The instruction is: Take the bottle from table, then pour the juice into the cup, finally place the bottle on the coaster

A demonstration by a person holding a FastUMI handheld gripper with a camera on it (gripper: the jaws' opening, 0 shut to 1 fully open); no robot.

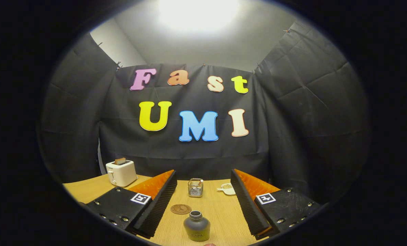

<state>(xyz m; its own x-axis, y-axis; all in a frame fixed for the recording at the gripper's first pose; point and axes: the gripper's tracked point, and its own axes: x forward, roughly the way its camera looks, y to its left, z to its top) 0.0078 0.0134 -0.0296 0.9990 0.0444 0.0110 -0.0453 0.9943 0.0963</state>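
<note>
Gripper [203, 201] fingers are spread wide open around the bottle [196, 226] sitting between them, coaster [180, 209] beside it, glass cup [195, 187] beyond.

A grey bottle [196, 226], brown coaster [180, 209] and white toaster [121, 173] stand on a light wood-grain table [220, 212].

The hand-held gripper [203, 205] has two long, wedge-shaped fingers [155, 208] set wide apart. Each finger's inner face is covered in fine ribbed padding. Each finger is mounted on a flat black plate fastened with small silver screws along its edge. A square black-and-white coded marker [141, 198] sits on top of each plate.
</note>
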